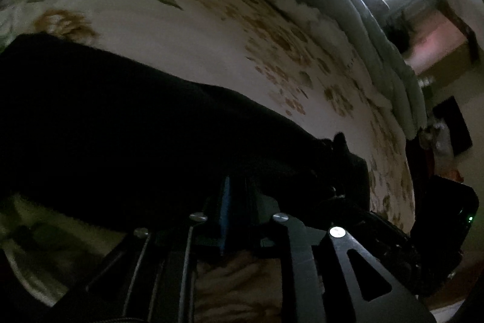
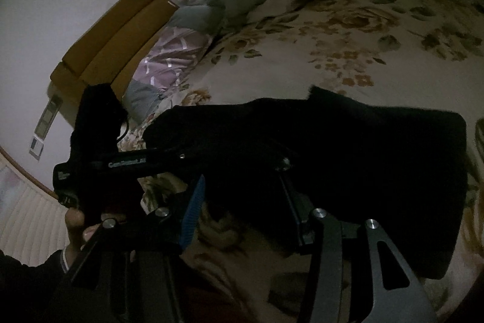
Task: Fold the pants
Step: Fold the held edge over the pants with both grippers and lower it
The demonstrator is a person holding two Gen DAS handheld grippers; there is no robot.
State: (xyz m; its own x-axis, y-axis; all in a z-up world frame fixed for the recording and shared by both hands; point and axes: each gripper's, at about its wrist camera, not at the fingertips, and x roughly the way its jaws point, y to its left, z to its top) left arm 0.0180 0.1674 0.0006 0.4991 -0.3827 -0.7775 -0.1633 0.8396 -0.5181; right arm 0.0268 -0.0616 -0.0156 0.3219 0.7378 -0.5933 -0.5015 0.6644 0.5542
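Black pants (image 2: 348,159) lie on floral bed (image 2: 348,56). Left gripper (image 1: 239,196) jaws pinch them; right gripper (image 2: 242,189) jaws spread wide.

The black pants (image 2: 348,147) are matt, slightly fuzzy cloth. The cream floral bedsheet (image 1: 187,50) is smooth printed fabric. The right gripper (image 2: 242,202) is matt black plastic with shiny metal screws and ribbed blue pads (image 2: 193,211).

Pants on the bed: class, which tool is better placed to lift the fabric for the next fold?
Probably left: the left tool looks shut on the pants; the right tool is open.
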